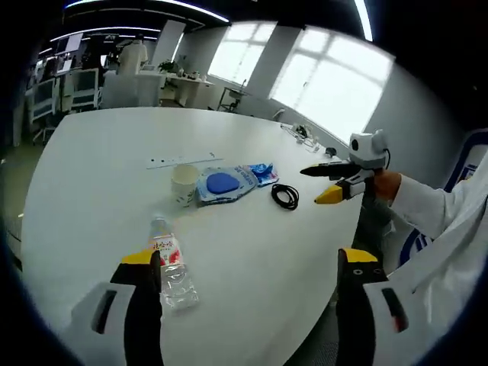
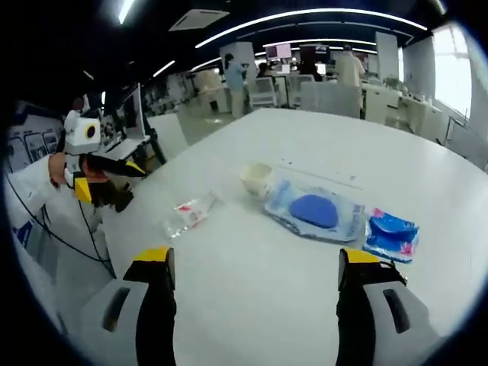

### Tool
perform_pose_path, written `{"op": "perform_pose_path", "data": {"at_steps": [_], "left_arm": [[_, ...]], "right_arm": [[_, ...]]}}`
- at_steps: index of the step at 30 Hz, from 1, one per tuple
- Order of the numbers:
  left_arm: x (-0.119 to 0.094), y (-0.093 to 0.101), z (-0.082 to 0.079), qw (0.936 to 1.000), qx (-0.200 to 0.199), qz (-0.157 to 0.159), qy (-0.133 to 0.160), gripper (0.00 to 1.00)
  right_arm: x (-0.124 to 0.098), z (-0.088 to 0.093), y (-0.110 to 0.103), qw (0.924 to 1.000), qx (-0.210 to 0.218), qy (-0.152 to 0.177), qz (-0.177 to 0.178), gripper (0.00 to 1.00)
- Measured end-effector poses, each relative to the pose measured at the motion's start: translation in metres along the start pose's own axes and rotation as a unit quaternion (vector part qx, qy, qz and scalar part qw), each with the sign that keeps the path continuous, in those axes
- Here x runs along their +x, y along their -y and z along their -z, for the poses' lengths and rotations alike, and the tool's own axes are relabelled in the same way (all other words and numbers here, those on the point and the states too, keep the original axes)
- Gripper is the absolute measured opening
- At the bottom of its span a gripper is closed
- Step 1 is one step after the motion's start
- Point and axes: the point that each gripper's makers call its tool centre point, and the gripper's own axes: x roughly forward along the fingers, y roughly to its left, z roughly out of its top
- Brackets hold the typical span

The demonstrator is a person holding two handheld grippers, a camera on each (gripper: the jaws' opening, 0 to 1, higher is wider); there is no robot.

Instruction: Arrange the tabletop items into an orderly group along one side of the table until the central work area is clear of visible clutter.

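Both grippers, left (image 1: 248, 263) and right (image 2: 255, 263), hover with jaws apart, holding nothing. Bottle (image 1: 171, 263), cup (image 1: 184, 183), pouch (image 1: 226, 184), packet (image 1: 263, 172) and cable (image 1: 285, 196) lie scattered mid-table (image 1: 91, 168); likely sizing up a first pick.

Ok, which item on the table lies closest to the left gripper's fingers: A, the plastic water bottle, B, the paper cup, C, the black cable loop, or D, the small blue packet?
A: in the left gripper view the plastic water bottle lies on its side right by the left gripper's near finger, while the paper cup, small blue packet and black cable loop sit farther up the table.
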Motion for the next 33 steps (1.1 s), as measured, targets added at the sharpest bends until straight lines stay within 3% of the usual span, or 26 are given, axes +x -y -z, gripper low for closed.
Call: {"op": "perform_pose_path", "data": {"at_steps": [7, 15, 33], "left_arm": [[-0.021, -0.015, 0.007, 0.9998, -0.009, -0.014, 0.006, 0.99], [-0.039, -0.032, 0.014, 0.9994, -0.02, -0.025, 0.011, 0.99], [-0.052, -0.065, 0.039, 0.997, -0.062, -0.044, 0.014, 0.97]], "right_arm": [[0.024, -0.01, -0.027, 0.9996, -0.016, -0.007, -0.023, 0.87], [0.041, -0.017, -0.044, 0.9988, -0.027, -0.014, -0.039, 0.87], [0.104, -0.022, -0.082, 0.9944, -0.01, -0.034, -0.099, 0.85]]}}
